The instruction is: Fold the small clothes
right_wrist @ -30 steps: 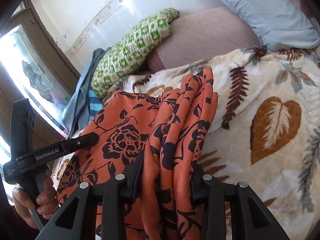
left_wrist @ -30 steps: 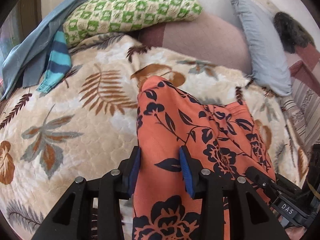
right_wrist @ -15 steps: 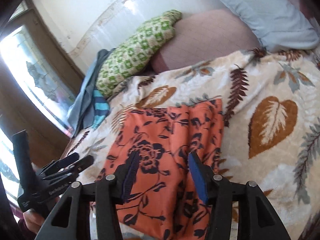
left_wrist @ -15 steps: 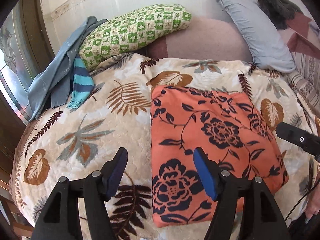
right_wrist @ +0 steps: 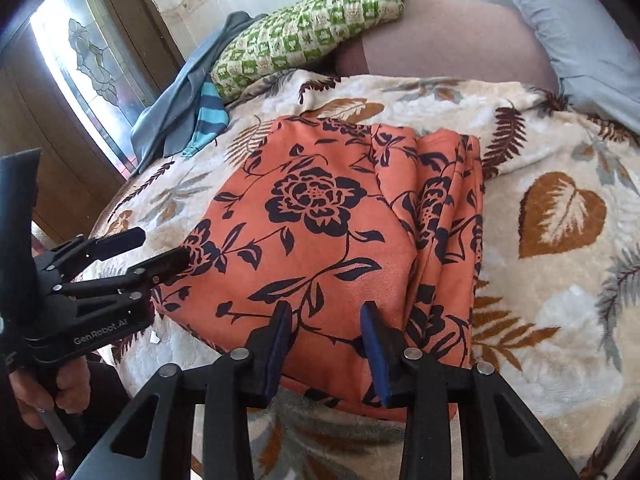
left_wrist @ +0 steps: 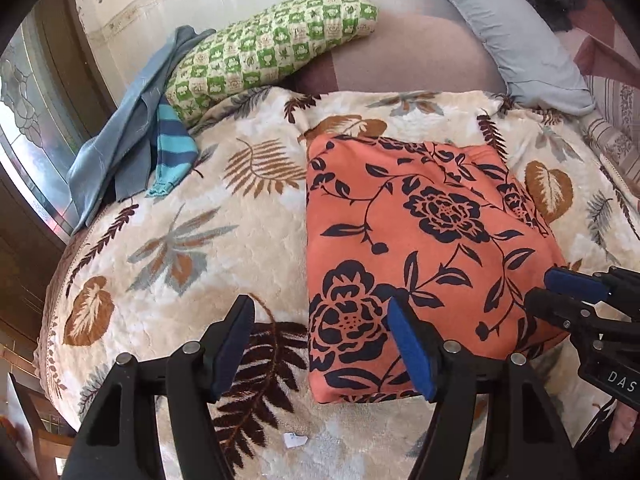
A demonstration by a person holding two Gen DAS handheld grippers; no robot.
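Covering nearly everything in sight is one bed, spread with a cream blanket (left_wrist: pixel 240 240) printed all over with brown and grey leaves. At its head lie three pillows: a mauve one (left_wrist: pixel 400 56), a pale blue-grey one (left_wrist: pixel 508 32) leaning at the right, and a green-and-cream checked one (left_wrist: pixel 272 40) at the left. Just beside the checked pillow, two loose garments are heaped at the bed's left edge, a plain grey-blue cloth (left_wrist: pixel 124 128) and a piece striped in turquoise and navy (left_wrist: pixel 172 148).

In the middle of the blanket lies the one orange floral garment (left_wrist: pixel 420 248), folded flat into a neat rectangle, its stacked layers showing along the right-hand edge (right_wrist: pixel 456 220) in the right wrist view.

Two grippers hang over its near end. The left gripper (left_wrist: pixel 324 340) has its jaws spread wide, one blue pad (left_wrist: pixel 412 348) over the garment's near left corner and the other over bare blanket, holding nothing. The right gripper (right_wrist: pixel 326 344) is parted too, less widely, poised over the garment's near edge with no cloth pinched.

One tiny scrap of white paper (left_wrist: pixel 294 440) rests on the blanket near the front edge.
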